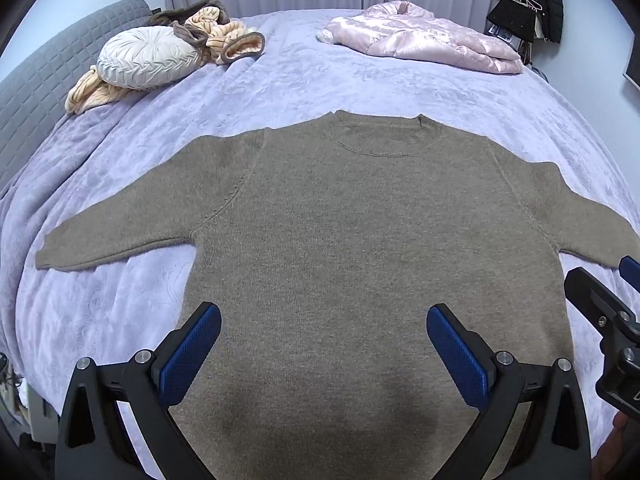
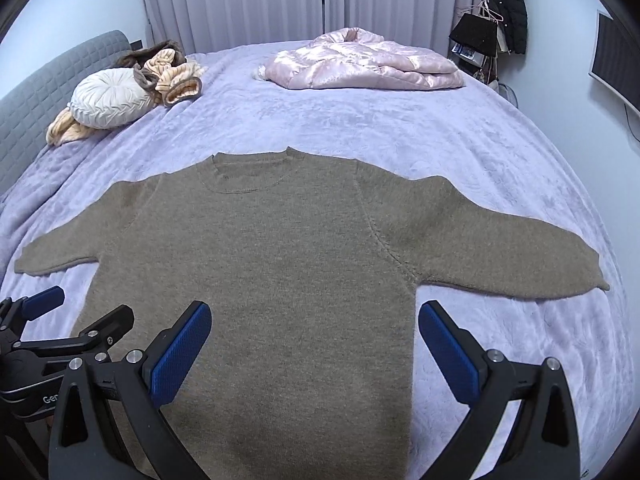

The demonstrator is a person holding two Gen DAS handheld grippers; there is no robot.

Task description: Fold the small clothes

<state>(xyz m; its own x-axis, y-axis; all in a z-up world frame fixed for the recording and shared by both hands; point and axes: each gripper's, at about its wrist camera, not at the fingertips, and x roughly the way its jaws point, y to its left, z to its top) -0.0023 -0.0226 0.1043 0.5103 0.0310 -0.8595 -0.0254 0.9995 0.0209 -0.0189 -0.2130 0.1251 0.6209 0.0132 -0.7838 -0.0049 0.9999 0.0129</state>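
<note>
Pale curtains (image 2: pixel 256 0) hang behind a bed spread with a lilac blanket (image 2: pixel 400 120). A brown sweater (image 1: pixel 340 240) lies flat across it, sleeves outstretched. The left gripper (image 1: pixel 324 344) and right gripper (image 2: pixel 316 340) hover above its hem, jaws wide apart and empty.

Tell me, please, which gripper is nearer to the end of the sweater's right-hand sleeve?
Right. The right gripper hovers by the sweater's right edge, just below that sleeve. The left gripper hovers over the lower middle, farther off.
</note>
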